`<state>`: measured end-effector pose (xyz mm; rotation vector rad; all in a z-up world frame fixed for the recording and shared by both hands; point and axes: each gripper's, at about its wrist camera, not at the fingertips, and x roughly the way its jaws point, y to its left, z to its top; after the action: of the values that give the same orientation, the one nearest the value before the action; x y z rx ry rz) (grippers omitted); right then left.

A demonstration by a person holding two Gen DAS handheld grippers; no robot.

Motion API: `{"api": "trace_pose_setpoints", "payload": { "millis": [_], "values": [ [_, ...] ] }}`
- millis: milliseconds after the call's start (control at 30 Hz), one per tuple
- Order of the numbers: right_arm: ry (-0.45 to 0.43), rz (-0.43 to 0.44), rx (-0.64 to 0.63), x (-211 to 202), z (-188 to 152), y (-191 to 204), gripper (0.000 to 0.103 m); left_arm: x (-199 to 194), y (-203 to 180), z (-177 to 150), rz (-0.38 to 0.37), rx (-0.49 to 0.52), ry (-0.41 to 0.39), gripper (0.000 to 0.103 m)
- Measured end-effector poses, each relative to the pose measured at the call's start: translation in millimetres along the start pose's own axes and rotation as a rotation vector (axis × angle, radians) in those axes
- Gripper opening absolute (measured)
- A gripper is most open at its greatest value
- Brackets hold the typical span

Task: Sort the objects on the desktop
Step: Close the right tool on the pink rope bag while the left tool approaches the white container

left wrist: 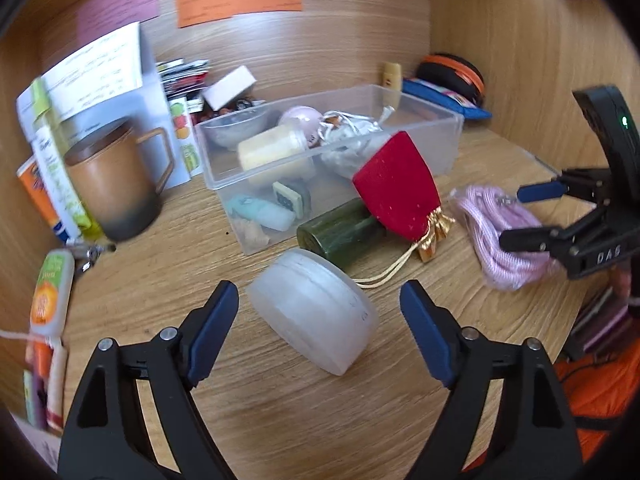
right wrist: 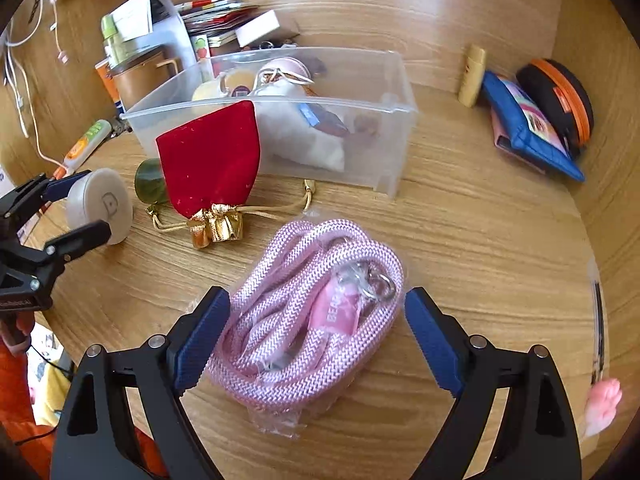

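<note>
Left wrist: pouch point(left wrist: 396, 184) overlaps bin point(left wrist: 452, 136).

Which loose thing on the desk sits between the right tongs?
The pink rope in its clear wrapper. The red pouch and white round jar lie farther off, the jar by the left tongs.

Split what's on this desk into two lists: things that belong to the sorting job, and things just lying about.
Job:
- left gripper, open around the white round jar
- right gripper, open around the bagged pink rope
- red velvet pouch
- green cylinder
- clear plastic bin

Lying about:
- brown mug
- blue pouch
- orange-rimmed case
- papers
</note>
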<state>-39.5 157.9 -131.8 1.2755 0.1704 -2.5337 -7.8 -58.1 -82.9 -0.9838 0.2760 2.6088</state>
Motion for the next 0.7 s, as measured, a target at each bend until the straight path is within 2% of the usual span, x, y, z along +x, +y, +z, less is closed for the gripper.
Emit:
{"api": "trace_pose_setpoints", "payload": {
  "millis": [233,367,500,600,700],
  "values": [
    [0.01,-0.062,-0.038,10.6,3.8,12.2,0.091,26.4,1.9,2.0,0.019,-0.009,0.075,0.085],
    [0.024,-0.063,-0.025,16.6,5.8,3.7,0.096,28.4,3.8,3.3,0.041,-0.018,0.075,0.085],
    [0.033,-0.082,0.004,18.4,8.4,-9.2,0.096,31.4,4.5,3.1,0.068,-0.025,0.087,0.085],
    [0.04,-0.073,0.042,20.2,9.4,-19.8,0.101,30.8,6.7,1.8,0.068,-0.036,0.085,0.085],
    [0.057,-0.014,0.106,25.0,9.9,-31.5,0.103,31.2,8.3,1.5,0.068,-0.047,0.089,0.085]
  ]
}}
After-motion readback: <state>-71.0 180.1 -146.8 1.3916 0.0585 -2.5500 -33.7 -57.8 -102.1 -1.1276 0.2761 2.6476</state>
